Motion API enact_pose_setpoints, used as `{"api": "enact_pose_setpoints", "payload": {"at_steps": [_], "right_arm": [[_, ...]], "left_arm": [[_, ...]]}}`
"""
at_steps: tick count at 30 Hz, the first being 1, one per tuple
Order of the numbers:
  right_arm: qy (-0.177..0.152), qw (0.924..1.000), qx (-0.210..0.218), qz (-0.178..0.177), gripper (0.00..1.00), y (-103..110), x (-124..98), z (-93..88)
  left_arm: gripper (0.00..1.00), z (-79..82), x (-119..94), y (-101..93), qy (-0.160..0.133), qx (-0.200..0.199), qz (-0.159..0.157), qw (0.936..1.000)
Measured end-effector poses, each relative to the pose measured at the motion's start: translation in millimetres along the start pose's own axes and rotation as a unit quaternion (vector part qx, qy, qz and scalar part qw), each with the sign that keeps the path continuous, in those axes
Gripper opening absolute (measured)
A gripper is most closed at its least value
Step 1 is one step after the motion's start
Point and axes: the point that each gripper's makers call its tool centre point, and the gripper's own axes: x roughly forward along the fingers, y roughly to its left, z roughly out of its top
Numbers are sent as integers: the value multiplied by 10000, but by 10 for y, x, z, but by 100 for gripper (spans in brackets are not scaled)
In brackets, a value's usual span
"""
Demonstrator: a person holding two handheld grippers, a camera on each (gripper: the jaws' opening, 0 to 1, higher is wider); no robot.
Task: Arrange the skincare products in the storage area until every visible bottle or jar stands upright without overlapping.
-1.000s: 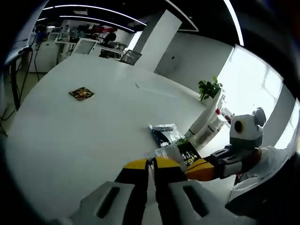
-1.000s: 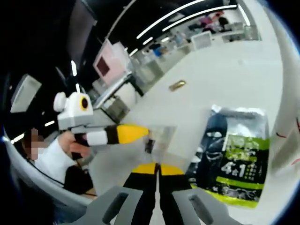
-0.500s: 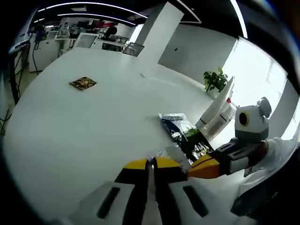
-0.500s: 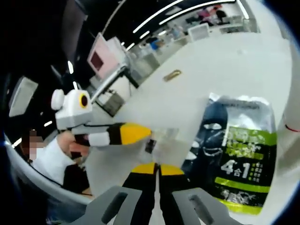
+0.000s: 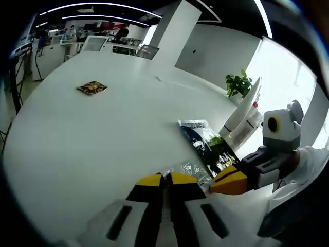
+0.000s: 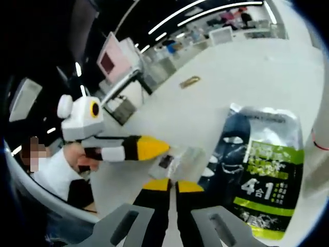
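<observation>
A small clear sachet with a dark piece inside sits just ahead of my right gripper. Its jaws stand almost together with the sachet's lower edge at their yellow tips. My left gripper reaches in from the left, and its yellow tip touches the sachet's upper edge. In the left gripper view the sachet lies just right of my shut left gripper. The right gripper comes in from the right beside it. White bottles stand at the table's far right.
A dark and green packet lies flat on the white table beside the sachet, also seen as the packet. A small brown packet lies far off to the left. A potted plant stands behind the bottles.
The slit between my right jaws looks a little wider than before. The sachet has sunk slightly towards the table. Both views have shifted a little with the hands.
</observation>
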Motion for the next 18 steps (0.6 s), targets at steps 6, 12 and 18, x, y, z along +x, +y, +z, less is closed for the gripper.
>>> {"api": "enact_pose_setpoints", "payload": {"at_steps": [6, 12, 18], "right_arm": [[9, 9997, -249, -85, 1, 5, -50, -21], [-35, 9989, -443, -138, 1, 17, -96, 6], [-181, 9977, -629, -147, 1, 38, -125, 69]], "left_arm": [[0, 2, -3, -8, -22, 22, 23, 10000], [0, 6, -5, -1, -105, 77, 67, 9999], [0, 6, -3, -5, -114, 66, 116, 9998]]}}
